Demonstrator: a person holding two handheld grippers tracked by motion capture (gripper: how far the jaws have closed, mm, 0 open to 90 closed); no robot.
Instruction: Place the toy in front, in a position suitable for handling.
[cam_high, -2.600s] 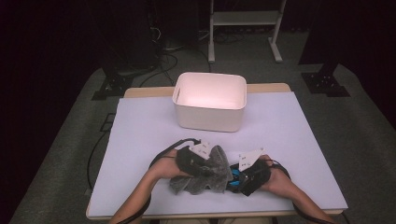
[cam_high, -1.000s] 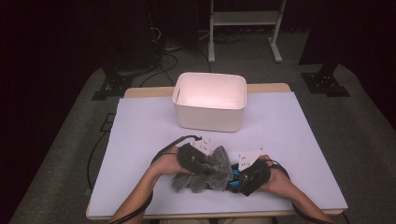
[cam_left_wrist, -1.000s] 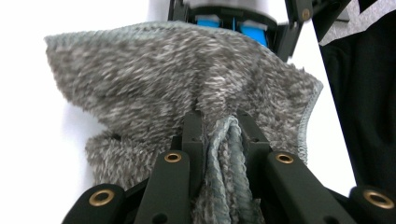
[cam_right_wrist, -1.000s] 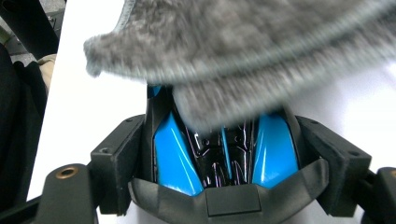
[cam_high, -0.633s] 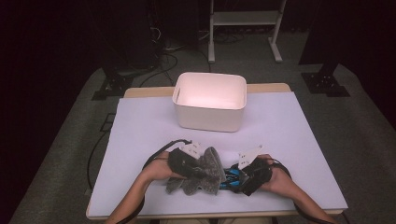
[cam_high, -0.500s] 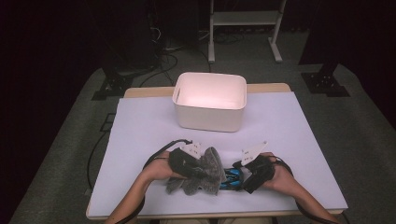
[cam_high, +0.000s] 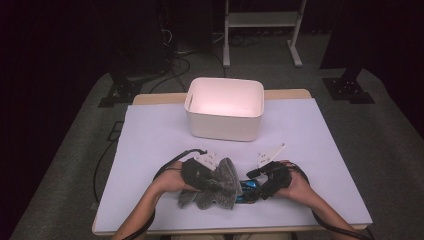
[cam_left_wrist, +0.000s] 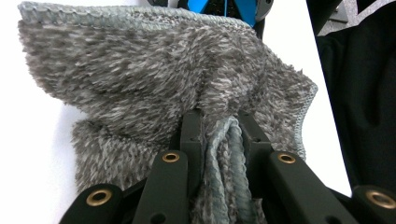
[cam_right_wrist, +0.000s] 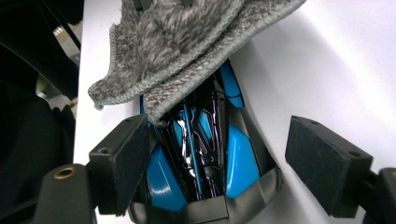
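Observation:
A grey fuzzy cloth lies bunched at the table's front middle. My left gripper is shut on a fold of the cloth, which is pinched between the jaws of the left gripper. A blue and black toy car lies just right of the cloth, whose edge drapes over the car's far end. My right gripper straddles the car. Its jaws have just been closing, but the right pad stands apart from the car. From above, the right gripper points left at the cloth.
A white bin stands open-topped at the back middle of the white-covered table. Cables trail from both grippers across the front. The table's front edge is close under the forearms, and dark floor surrounds the table.
The cloth bunch has shifted slightly left with the left gripper, baring a bit more of the blue car. Both hands have stayed nearly in place.

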